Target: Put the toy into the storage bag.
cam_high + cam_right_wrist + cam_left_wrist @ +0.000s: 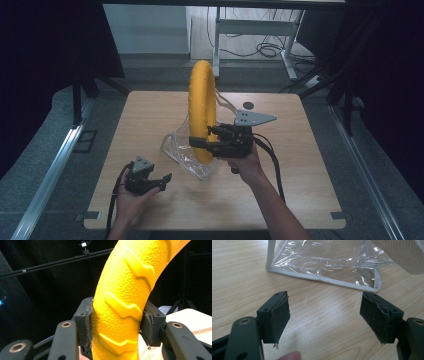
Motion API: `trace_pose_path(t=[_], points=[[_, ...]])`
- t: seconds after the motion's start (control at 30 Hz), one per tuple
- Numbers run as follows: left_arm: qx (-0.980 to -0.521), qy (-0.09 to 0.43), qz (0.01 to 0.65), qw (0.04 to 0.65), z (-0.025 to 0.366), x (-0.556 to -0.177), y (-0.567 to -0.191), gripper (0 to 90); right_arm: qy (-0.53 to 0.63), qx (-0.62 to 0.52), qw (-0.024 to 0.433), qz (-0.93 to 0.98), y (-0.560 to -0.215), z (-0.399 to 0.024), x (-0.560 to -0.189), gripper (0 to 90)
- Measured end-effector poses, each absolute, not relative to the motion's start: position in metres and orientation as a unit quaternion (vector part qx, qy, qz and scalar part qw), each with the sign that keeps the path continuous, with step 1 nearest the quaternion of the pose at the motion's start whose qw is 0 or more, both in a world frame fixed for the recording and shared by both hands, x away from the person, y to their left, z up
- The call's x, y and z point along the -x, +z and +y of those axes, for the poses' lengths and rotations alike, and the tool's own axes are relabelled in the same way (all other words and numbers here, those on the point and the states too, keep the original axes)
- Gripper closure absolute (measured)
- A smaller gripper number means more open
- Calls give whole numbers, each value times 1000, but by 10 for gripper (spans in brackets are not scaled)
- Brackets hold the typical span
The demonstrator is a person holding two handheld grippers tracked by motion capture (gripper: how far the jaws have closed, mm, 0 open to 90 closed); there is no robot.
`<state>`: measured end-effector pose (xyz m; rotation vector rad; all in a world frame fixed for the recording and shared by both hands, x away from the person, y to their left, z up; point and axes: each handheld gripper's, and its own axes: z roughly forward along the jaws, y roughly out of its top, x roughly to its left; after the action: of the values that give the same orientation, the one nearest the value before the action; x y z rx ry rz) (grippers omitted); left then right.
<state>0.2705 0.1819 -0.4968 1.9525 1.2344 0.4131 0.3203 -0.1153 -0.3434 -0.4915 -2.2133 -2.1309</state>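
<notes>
1. Right gripper point(204, 138) clamped on the yellow ring point(202, 107), jaws pressed against both its sides, ring held upright above the middle of the table point(150, 107).
2. Ring's lower end inside a clear plastic bag point(187, 155) lying on the wood.
3. Left gripper point(165, 181) spread wide, holding nothing, low over the table near the bag's edge.

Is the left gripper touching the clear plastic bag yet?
Apart. The left gripper view shows bare wood between the open left gripper and the clear plastic bag.
</notes>
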Motion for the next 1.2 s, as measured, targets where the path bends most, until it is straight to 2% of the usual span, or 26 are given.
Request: trace_pose_path(t=[1.2], points=[[-768, 162, 485, 386, 181, -271, -498, 239, -669, 178, 39, -721, -375, -112, -331, 504]])
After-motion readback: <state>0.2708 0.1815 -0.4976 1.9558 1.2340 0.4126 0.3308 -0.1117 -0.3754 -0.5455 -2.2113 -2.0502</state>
